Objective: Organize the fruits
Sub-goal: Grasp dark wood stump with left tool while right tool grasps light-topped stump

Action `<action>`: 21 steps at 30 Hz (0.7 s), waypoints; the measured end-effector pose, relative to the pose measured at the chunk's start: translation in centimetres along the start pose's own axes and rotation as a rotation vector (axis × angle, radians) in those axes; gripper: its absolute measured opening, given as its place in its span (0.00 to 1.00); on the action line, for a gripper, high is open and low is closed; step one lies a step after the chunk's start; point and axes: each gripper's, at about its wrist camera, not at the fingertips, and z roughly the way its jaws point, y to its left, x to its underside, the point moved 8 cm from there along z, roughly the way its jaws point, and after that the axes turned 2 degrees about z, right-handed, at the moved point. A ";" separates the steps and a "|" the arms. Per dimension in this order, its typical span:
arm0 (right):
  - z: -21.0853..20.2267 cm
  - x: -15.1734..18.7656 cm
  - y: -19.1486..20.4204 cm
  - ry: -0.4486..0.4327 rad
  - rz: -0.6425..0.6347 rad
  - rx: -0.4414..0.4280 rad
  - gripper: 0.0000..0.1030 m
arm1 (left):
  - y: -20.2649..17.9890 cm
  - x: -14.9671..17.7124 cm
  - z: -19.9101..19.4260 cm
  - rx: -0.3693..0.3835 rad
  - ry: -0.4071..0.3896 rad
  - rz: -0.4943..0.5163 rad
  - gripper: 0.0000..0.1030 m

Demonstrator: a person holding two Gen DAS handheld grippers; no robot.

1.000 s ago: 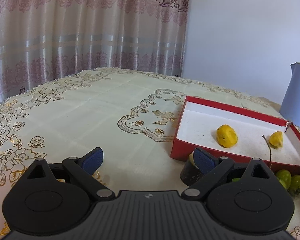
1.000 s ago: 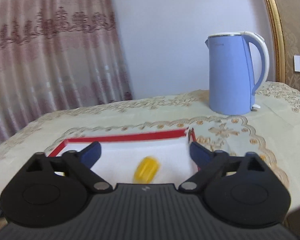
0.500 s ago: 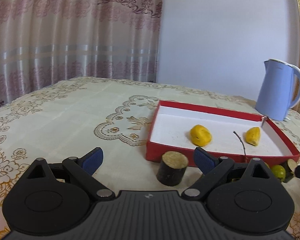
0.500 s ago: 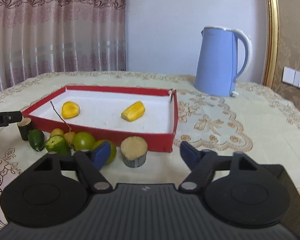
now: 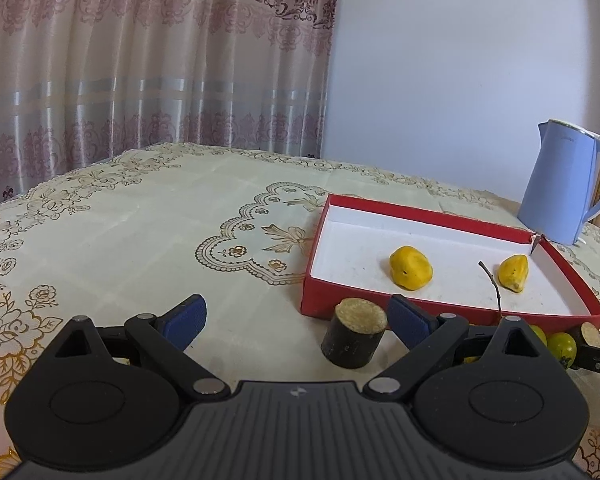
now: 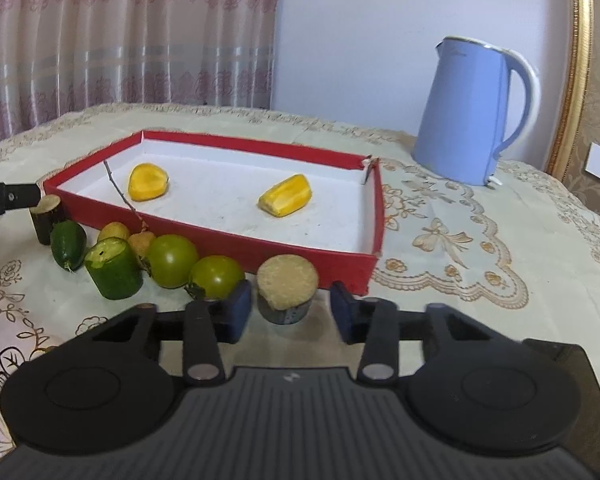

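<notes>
A red box (image 6: 260,146) with a white floor holds two yellow fruit pieces (image 6: 148,182) (image 6: 286,196). Along its front wall lie two green tomatoes (image 6: 172,254), a cut cucumber piece (image 6: 114,268), a small green fruit (image 6: 68,244) and longans on a twig (image 6: 114,232). A pale-topped cane stump (image 6: 288,288) stands between the pads of my right gripper (image 6: 291,314). Its jaws are closing, and thin gaps show on both sides of the stump. My left gripper (image 5: 296,320) is open low over the cloth. A dark cane stump (image 5: 353,336) stands just inside its right finger, in front of the box (image 5: 419,216).
A blue kettle (image 6: 471,112) stands behind the box's far right corner, also the kettle (image 5: 559,188) in the left wrist view. The embroidered tablecloth (image 5: 140,240) stretches bare to the left. Curtains and a wall close the back.
The right gripper came down from above the box to its front wall and narrowed its jaws around the pale cane stump. The left view swung right, bringing the dark stump between its fingers.
</notes>
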 end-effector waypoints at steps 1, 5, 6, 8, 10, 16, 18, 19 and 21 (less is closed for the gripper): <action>0.3 -0.1 0.0 0.005 -0.003 0.001 0.32 | 0.0 0.0 0.0 0.002 -0.001 0.001 0.95; 0.6 -0.2 -0.2 0.008 0.016 -0.013 0.31 | -0.2 -0.1 -0.2 0.009 -0.011 0.008 0.95; 0.6 -0.2 -0.3 0.011 0.022 -0.014 0.31 | -0.2 -0.1 -0.2 0.010 -0.012 0.010 0.95; 0.2 -0.1 -0.6 0.001 0.036 0.001 0.31 | -0.3 -0.1 -0.2 0.019 -0.009 0.012 0.95; -0.3 0.1 -0.8 -0.012 0.060 -0.002 0.31 | -0.4 -0.1 -0.1 0.022 0.000 0.017 0.95; -0.3 0.3 -1.1 0.001 0.094 -0.023 0.31 | -0.2 0.1 0.4 -0.012 0.030 0.015 0.95; -0.3 0.3 -1.1 0.002 0.092 -0.024 0.31 | -0.1 0.1 0.9 -0.046 0.048 0.037 0.95; -0.2 0.3 -1.1 0.004 0.092 -0.025 0.31 | -0.3 0.0 1.0 -0.042 0.045 0.053 0.95; -0.3 0.3 -1.1 0.002 0.094 -0.026 0.31 | -0.9 -0.1 1.0 -0.034 0.042 0.102 0.95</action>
